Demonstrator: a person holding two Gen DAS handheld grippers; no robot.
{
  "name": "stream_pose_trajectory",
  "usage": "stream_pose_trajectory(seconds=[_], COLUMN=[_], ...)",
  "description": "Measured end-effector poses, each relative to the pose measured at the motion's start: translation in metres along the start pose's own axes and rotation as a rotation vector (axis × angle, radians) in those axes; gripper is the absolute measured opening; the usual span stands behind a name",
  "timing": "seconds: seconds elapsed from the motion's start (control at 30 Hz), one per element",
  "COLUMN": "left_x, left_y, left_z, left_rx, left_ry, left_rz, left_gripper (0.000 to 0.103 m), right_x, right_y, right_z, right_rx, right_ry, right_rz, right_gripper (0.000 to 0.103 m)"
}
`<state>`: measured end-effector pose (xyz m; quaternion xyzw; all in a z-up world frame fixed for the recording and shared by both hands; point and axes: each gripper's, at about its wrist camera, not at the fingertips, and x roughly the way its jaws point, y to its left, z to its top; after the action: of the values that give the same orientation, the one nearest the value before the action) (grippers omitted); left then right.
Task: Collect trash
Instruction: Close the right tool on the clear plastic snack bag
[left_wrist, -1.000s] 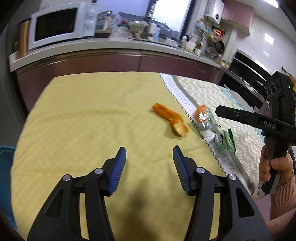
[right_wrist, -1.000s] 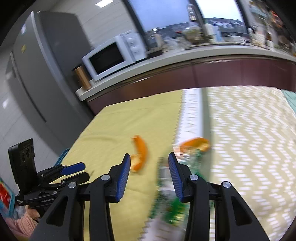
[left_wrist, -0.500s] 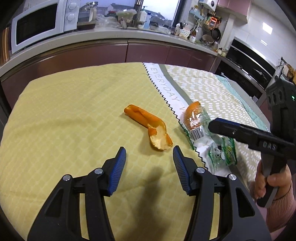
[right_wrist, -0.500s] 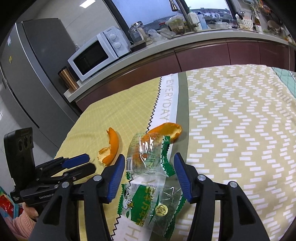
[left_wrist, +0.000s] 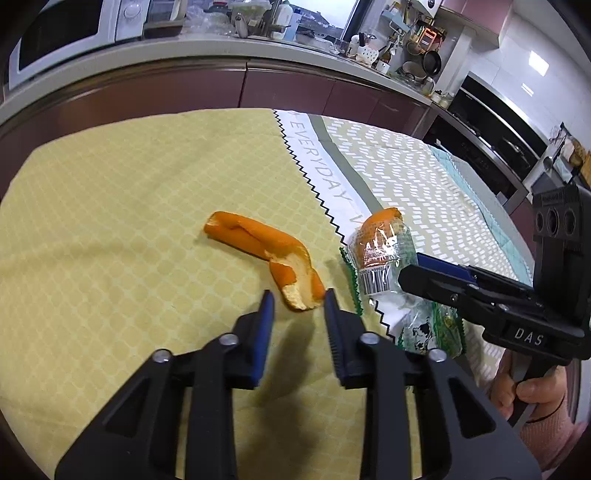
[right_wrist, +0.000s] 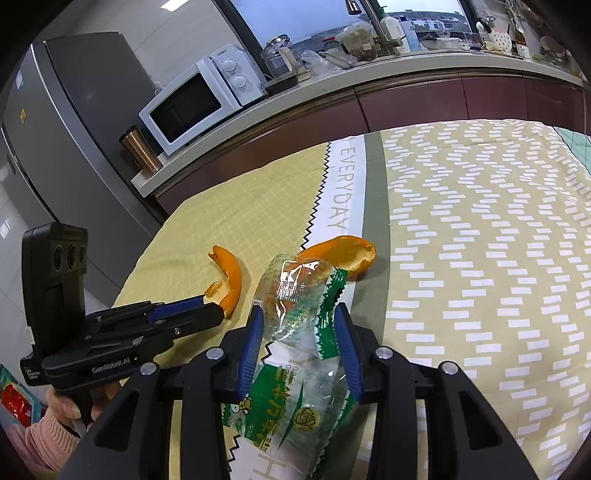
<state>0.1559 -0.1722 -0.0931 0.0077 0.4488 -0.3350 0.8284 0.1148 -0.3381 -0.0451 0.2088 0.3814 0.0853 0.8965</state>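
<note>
A long curled orange peel (left_wrist: 258, 240) lies on the yellow cloth (left_wrist: 110, 221). Its near end sits between the fingertips of my left gripper (left_wrist: 298, 295), whose jaws are closing with a small gap left on one side. A clear plastic wrapper with green print (right_wrist: 295, 295) lies across the white strip and partly covers a second orange peel (right_wrist: 347, 251). My right gripper (right_wrist: 298, 310) straddles the wrapper, its jaws closing, and both pads touch the bunched plastic. In the left wrist view the right gripper (left_wrist: 412, 269) rests over the wrapper (left_wrist: 384, 266). In the right wrist view the left gripper (right_wrist: 212, 308) meets the long peel (right_wrist: 231, 277).
The patterned cloth (right_wrist: 480, 258) stretches away to the right. Behind the table runs a counter with a white microwave (right_wrist: 195, 107), a copper tumbler (right_wrist: 138, 151) and kitchen clutter. A grey fridge (right_wrist: 55, 147) stands at the left. A hand (left_wrist: 528, 395) holds the right gripper's handle.
My left gripper moved forward to the long peel and its jaws narrowed around the peel's end. My right gripper came down over the wrapper and its jaws narrowed, bunching the plastic.
</note>
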Motion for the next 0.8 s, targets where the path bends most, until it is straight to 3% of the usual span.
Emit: stream_pose_trajectory(seconds=[0.1, 0.27, 0.3, 0.33, 0.53, 0.6, 0.67, 0.7, 0.73, 0.8], left_x=[0.002, -0.002, -0.004, -0.006, -0.021, -0.025, -0.027, -0.027, -0.027, -0.027], left_y=[0.002, 0.003, 0.003, 0.004, 0.005, 0.007, 0.009, 0.010, 0.011, 0.013], left_z=[-0.001, -0.003, -0.004, -0.005, -0.009, -0.011, -0.012, -0.012, -0.012, -0.010], left_rx=[-0.014, -0.018, -0.018, -0.019, -0.001, 0.001, -0.003, -0.004, -0.007, -0.016], left_ry=[0.004, -0.013, -0.015, -0.020, -0.042, -0.043, -0.045, -0.048, -0.049, -0.043], left_rz=[-0.007, -0.005, -0.006, -0.004, 0.020, 0.027, 0.039, 0.050, 0.056, 0.046], left_gripper=[0.009, 0.005, 0.005, 0.005, 0.004, 0.004, 0.010, 0.020, 0.029, 0.036], right_x=[-0.002, -0.008, -0.009, -0.010, -0.016, -0.016, -0.016, -0.016, -0.014, -0.009], right_y=[0.001, 0.005, 0.006, 0.006, 0.008, 0.006, 0.002, 0.000, 0.000, -0.002], right_z=[-0.001, -0.005, -0.006, -0.006, -0.007, -0.007, -0.006, -0.005, -0.004, -0.002], right_rx=[-0.001, -0.008, -0.010, -0.008, 0.003, 0.018, 0.046, 0.057, 0.063, 0.074], right_ry=[-0.005, -0.021, -0.020, -0.015, -0.017, -0.015, -0.021, -0.023, -0.022, -0.007], right_rz=[0.006, 0.026, 0.036, 0.048, 0.066, 0.069, 0.070, 0.071, 0.068, 0.074], right_gripper=[0.034, 0.030, 0.008, 0.005, 0.005, 0.009, 0.024, 0.039, 0.048, 0.049])
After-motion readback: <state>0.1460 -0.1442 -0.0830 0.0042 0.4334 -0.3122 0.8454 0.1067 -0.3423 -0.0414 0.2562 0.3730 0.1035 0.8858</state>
